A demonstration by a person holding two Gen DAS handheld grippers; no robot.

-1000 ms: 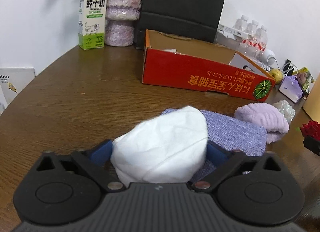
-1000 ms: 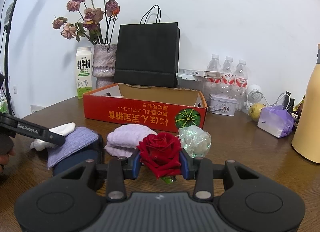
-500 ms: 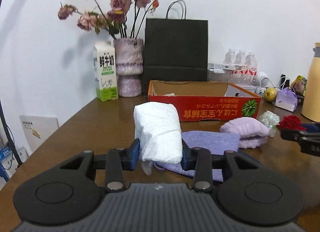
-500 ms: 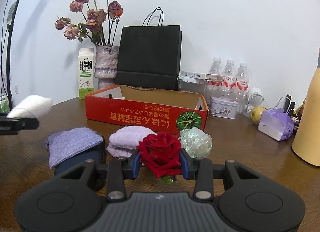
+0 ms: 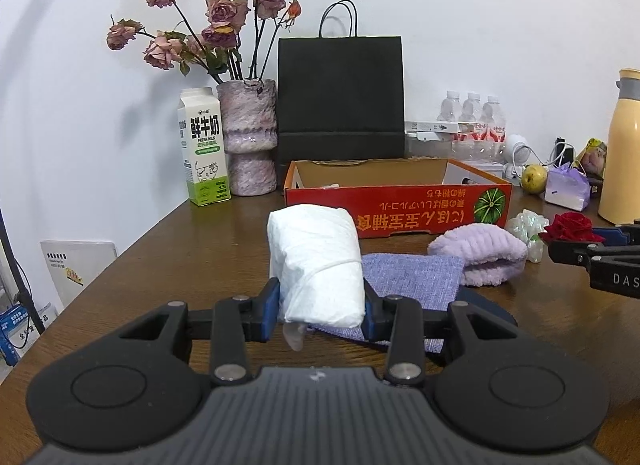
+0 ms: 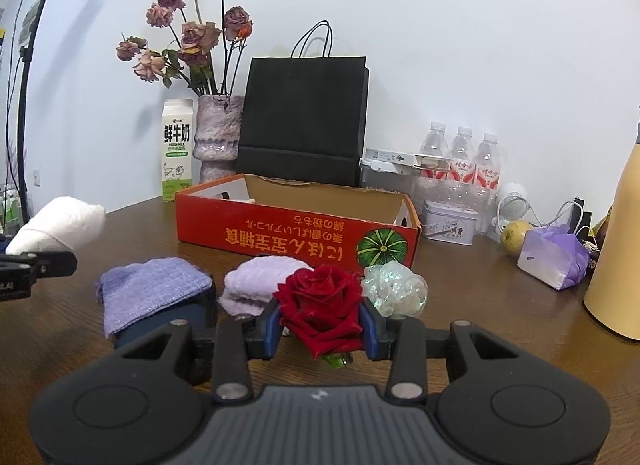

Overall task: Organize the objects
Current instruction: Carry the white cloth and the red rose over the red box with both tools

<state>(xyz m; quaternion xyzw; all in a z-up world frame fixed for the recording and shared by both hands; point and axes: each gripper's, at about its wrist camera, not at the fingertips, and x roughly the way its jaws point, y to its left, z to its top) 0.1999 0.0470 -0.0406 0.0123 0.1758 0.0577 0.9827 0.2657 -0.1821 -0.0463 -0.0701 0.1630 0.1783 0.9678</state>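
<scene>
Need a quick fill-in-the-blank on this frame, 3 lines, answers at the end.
1. The left gripper is shut on a white ____.
2. The right gripper is shut on a red ____.
3. The milk carton stands left of the ____ holding dried flowers.

Missing words: towel; rose; vase

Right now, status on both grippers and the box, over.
Left gripper shut on white towel roll, clear of table. Right gripper shut on red rose. Red cardboard box open ahead, purple cloths lying between.
</scene>
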